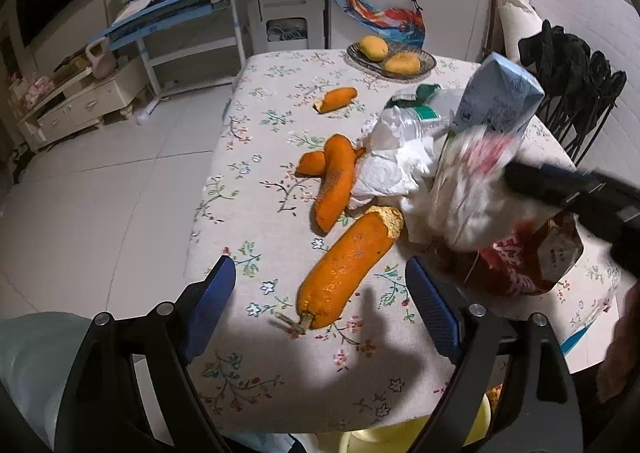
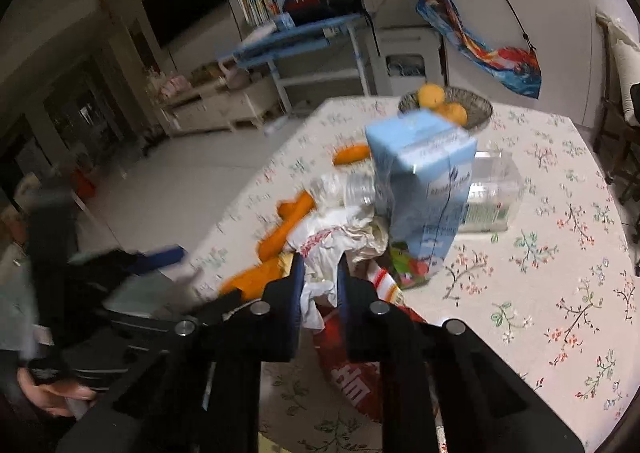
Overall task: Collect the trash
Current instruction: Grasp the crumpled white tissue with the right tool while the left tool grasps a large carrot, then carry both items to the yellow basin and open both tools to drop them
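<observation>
Beyond both grippers, the floral-clothed table carries the trash. The right gripper pinches a crumpled white plastic wrapper; lift it gently, clear of the pale-blue carton. The left gripper, wide open, straddles a long orange peel; lower before closing.

Near table edge open; trash pile, carton block right.

Black gripper frames — silver screws, blue-padded fingers
</observation>
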